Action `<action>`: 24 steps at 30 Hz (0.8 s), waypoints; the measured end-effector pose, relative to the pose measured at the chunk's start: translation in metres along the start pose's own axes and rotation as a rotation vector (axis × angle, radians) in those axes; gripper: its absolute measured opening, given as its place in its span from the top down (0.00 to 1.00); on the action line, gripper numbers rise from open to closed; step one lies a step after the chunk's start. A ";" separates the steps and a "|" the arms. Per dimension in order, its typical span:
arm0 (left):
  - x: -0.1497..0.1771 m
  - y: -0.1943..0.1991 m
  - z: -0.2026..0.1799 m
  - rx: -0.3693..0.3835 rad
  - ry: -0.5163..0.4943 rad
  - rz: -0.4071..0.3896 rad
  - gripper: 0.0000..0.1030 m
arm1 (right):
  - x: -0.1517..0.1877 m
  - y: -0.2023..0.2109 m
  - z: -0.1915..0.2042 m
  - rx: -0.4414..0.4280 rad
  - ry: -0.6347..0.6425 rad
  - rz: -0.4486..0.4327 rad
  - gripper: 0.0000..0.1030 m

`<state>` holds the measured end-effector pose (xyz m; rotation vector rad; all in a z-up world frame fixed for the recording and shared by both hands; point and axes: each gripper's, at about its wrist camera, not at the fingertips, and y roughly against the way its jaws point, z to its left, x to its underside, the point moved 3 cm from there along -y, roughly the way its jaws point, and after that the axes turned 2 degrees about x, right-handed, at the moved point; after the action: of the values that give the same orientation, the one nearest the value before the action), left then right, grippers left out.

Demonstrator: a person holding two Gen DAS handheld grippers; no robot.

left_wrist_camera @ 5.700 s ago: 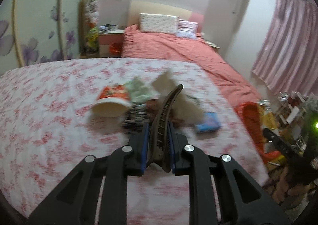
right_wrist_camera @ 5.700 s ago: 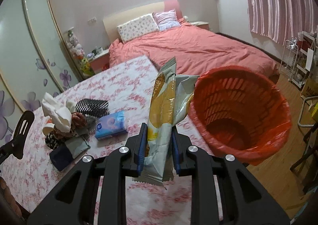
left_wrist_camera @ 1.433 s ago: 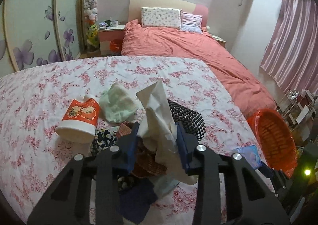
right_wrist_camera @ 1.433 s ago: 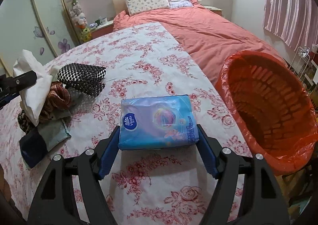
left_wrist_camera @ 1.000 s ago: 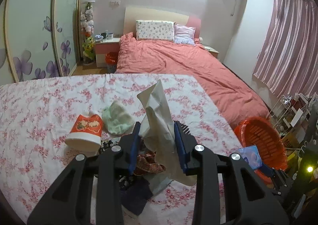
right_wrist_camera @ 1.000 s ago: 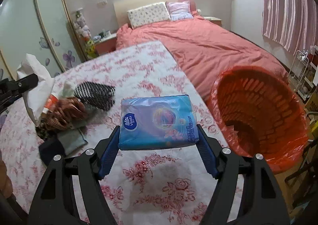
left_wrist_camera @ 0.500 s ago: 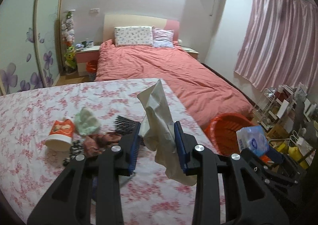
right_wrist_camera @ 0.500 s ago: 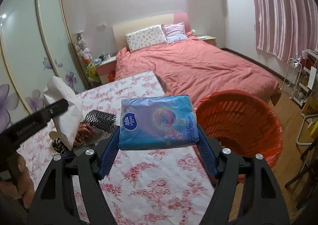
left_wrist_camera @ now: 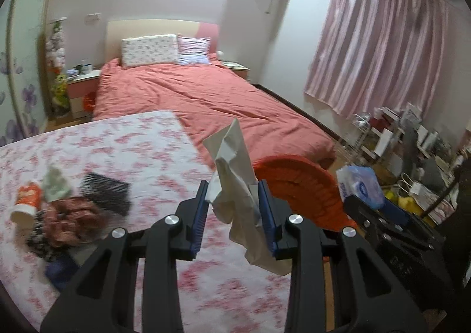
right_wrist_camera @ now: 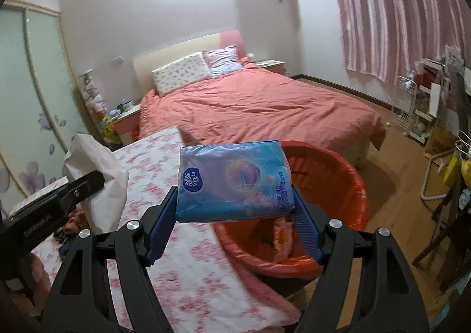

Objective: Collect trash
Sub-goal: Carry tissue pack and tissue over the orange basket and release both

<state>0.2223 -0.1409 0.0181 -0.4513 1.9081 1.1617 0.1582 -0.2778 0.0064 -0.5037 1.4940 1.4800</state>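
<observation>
My left gripper (left_wrist_camera: 234, 212) is shut on a crumpled white paper bag (left_wrist_camera: 235, 174), held in the air over the flowered bed's right edge; the bag also shows in the right wrist view (right_wrist_camera: 100, 182). My right gripper (right_wrist_camera: 235, 209) is shut on a blue tissue pack (right_wrist_camera: 234, 181), held above the near rim of the orange trash basket (right_wrist_camera: 332, 174). The basket (left_wrist_camera: 300, 182) stands on the floor beside the bed, with some trash inside. The tissue pack also shows in the left wrist view (left_wrist_camera: 360, 188), to the right of the basket.
On the flowered bedspread (left_wrist_camera: 123, 141) at the left lie a red paper cup (left_wrist_camera: 25, 203), a pale green wad (left_wrist_camera: 54, 182), a black mesh item (left_wrist_camera: 107, 191) and brownish cloth (left_wrist_camera: 73, 215). A pink bed (right_wrist_camera: 253, 106) lies behind. Shelves and clutter (right_wrist_camera: 435, 109) stand at the right.
Both grippers have swung right and toward the orange basket with their loads. The tissue pack now hangs over the basket's near rim; the pile on the bed has slid to the left.
</observation>
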 end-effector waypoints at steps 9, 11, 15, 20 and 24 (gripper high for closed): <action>0.003 -0.049 -0.052 0.105 -0.075 0.038 0.67 | -0.009 -0.025 -0.049 0.051 -0.072 0.001 0.30; 0.003 -0.061 -0.061 0.123 -0.093 0.051 0.67 | -0.010 -0.030 -0.056 0.053 -0.088 0.004 0.30; 0.002 -0.082 -0.074 0.142 -0.114 0.072 0.67 | -0.011 -0.038 -0.070 0.052 -0.118 0.007 0.30; 0.002 -0.108 -0.077 0.138 -0.112 0.106 0.63 | -0.015 -0.049 -0.078 0.042 -0.140 0.014 0.29; 0.006 -0.126 -0.068 0.106 -0.096 0.142 0.49 | -0.019 -0.059 -0.086 0.017 -0.172 0.036 0.27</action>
<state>0.2703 -0.2628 -0.0415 -0.2018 1.9321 1.1455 0.1878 -0.3744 -0.0251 -0.3320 1.3860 1.4984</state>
